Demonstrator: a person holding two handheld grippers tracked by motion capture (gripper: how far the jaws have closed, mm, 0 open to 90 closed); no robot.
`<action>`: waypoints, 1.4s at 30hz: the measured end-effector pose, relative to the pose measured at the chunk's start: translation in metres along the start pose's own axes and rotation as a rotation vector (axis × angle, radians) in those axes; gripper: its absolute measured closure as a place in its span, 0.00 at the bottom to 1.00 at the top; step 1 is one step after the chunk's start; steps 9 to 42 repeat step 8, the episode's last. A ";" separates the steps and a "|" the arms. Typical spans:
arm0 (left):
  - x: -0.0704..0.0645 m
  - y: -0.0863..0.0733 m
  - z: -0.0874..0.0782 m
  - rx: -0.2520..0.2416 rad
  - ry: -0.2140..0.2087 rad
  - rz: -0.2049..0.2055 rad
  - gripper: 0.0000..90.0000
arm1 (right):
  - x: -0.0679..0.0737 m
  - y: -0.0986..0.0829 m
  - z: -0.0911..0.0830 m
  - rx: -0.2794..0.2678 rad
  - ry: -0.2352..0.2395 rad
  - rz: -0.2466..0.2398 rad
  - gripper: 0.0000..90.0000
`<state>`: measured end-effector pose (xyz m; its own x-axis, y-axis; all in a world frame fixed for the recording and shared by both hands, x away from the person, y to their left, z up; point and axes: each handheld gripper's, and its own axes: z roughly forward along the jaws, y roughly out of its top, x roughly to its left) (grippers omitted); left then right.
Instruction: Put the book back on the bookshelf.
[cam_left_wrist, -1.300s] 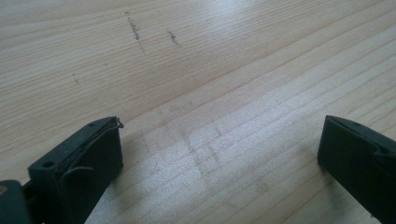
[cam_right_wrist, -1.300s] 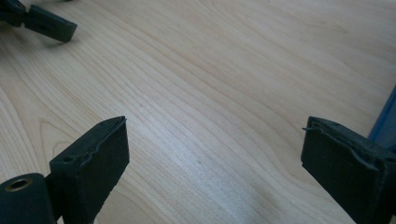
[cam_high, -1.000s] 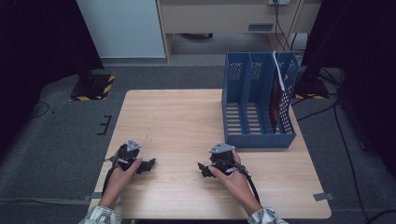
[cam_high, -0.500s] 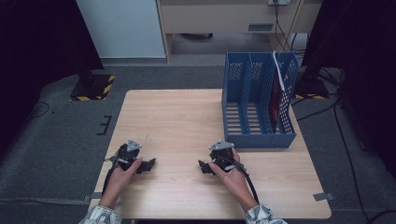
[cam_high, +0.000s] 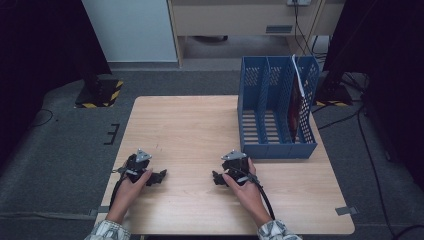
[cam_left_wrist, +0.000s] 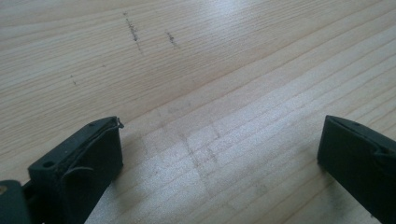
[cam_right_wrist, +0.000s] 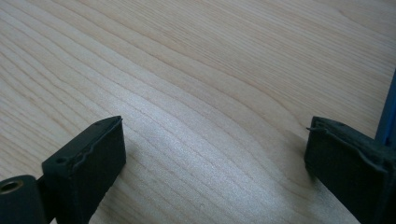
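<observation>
- High view: the left gripper (cam_high: 159, 176) lies low over the near left part of the wooden table (cam_high: 190, 130), held in the person's left hand (cam_high: 131, 185), its black jaws pointing right toward the middle of the table
- High view: the right gripper (cam_high: 216, 178) sits near the middle of the near edge, held in the right hand (cam_high: 244, 186), its jaws pointing left, so the two grippers face each other with a stretch of bare wood between them
- High view: a blue file rack (cam_high: 276, 107) with three slots stands on the far right part of the table, just beyond the right gripper; a dark red folder (cam_high: 295, 107) with a white edge stands upright in its rightmost slot, and the other two slots show only their slatted floor
- High view: checked sleeves (cam_high: 107, 231) come in at the bottom edge, and a black cable (cam_high: 263, 197) runs back along the right forearm
- Left gripper view: the left gripper (cam_left_wrist: 219, 140) has its jaws spread wide, nothing between them, with pale wood grain below and a few small dark scuff marks (cam_left_wrist: 133, 30) farther off on the table
- Right gripper view: the right gripper (cam_right_wrist: 212, 144) also has its jaws spread wide over bare wood, nothing held; a sliver of the blue file rack (cam_right_wrist: 388, 116) shows at the right edge, just behind the right-hand jaw
</observation>
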<state>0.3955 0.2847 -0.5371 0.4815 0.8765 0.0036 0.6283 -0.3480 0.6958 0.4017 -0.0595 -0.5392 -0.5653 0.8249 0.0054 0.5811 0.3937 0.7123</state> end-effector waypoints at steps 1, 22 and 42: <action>0.000 0.000 0.000 0.000 0.000 0.000 0.00 | 0.000 0.000 0.000 0.000 -0.001 0.001 0.06; 0.000 0.000 0.000 -0.002 0.000 -0.002 0.00 | 0.000 -0.002 -0.001 0.006 -0.029 0.027 0.02; 0.000 0.000 0.000 -0.002 0.000 -0.002 0.00 | 0.000 -0.002 -0.001 0.006 -0.029 0.027 0.02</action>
